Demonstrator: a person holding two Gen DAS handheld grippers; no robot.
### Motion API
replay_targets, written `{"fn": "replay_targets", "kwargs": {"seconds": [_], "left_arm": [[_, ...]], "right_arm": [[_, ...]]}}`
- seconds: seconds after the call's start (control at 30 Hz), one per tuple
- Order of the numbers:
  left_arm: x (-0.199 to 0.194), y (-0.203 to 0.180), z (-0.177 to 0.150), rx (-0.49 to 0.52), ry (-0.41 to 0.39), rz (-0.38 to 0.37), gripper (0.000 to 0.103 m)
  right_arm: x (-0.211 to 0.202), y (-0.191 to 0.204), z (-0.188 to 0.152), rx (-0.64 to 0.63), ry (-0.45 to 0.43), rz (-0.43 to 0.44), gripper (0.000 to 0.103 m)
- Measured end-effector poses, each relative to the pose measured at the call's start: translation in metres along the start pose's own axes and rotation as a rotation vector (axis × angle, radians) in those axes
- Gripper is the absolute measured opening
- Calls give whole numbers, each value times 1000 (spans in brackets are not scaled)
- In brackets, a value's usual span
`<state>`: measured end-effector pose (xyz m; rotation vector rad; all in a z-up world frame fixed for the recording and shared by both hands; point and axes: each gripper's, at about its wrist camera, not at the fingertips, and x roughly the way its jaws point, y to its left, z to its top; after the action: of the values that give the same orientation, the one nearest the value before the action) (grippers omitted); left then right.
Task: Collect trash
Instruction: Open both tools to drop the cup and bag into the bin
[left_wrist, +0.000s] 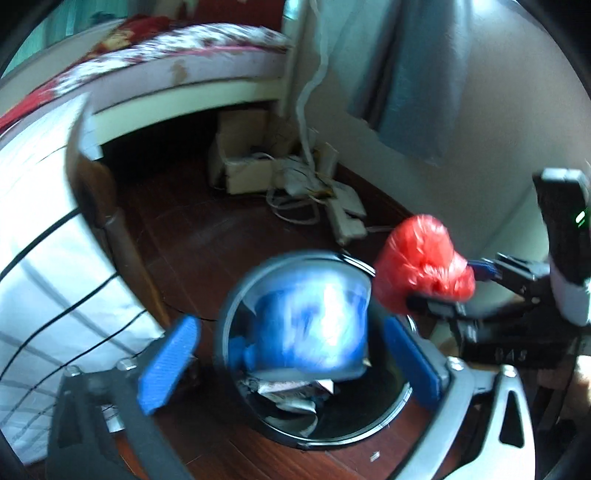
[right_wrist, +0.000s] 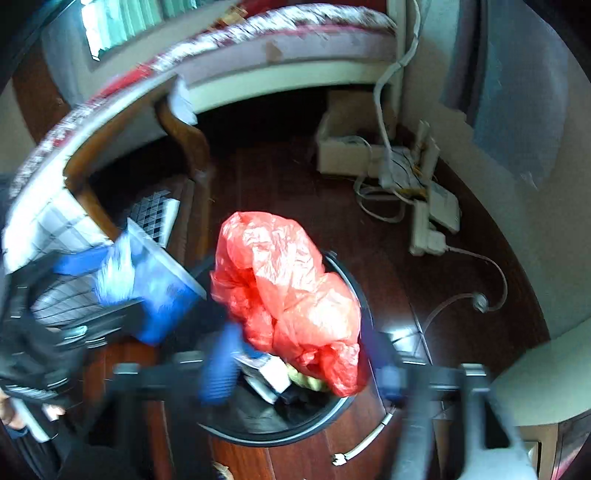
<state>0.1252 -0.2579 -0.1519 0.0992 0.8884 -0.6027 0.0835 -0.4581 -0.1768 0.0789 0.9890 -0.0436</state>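
Note:
A black round bin (left_wrist: 332, 441) stands on the dark wooden floor and holds papers and packets. My left gripper (left_wrist: 288, 363) is open over it, and a blurred blue and white plastic cup (left_wrist: 310, 328) hangs between its blue fingers (left_wrist: 168, 365), clear of the left pad. In the right wrist view the cup (right_wrist: 159, 288) is tilted at the bin's left. My right gripper (right_wrist: 304, 369) is open above the bin (right_wrist: 277, 437), with a crumpled red plastic bag (right_wrist: 288, 295) loose between its fingers. That bag (left_wrist: 424, 266) shows to the cup's right in the left wrist view.
A bed (left_wrist: 184, 59) with a floral sheet runs along the back. A cardboard box (right_wrist: 343, 147) and power strips with white cables (right_wrist: 424, 221) lie by the wall. A wooden chair leg (right_wrist: 184, 136) stands left of the bin, a pale cabinet (right_wrist: 546, 380) on the right.

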Motion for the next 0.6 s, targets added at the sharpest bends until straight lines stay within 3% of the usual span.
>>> {"fn": "replay_targets", "kwargs": {"seconds": [0.23, 0.6], "left_arm": [[14, 5, -12, -5, 36, 90, 102], [18, 9, -14, -7, 40, 122, 102]], "right_arm": [[18, -5, -6, 8, 78, -63, 102], [16, 4, -4, -36, 60, -72, 102]]}}
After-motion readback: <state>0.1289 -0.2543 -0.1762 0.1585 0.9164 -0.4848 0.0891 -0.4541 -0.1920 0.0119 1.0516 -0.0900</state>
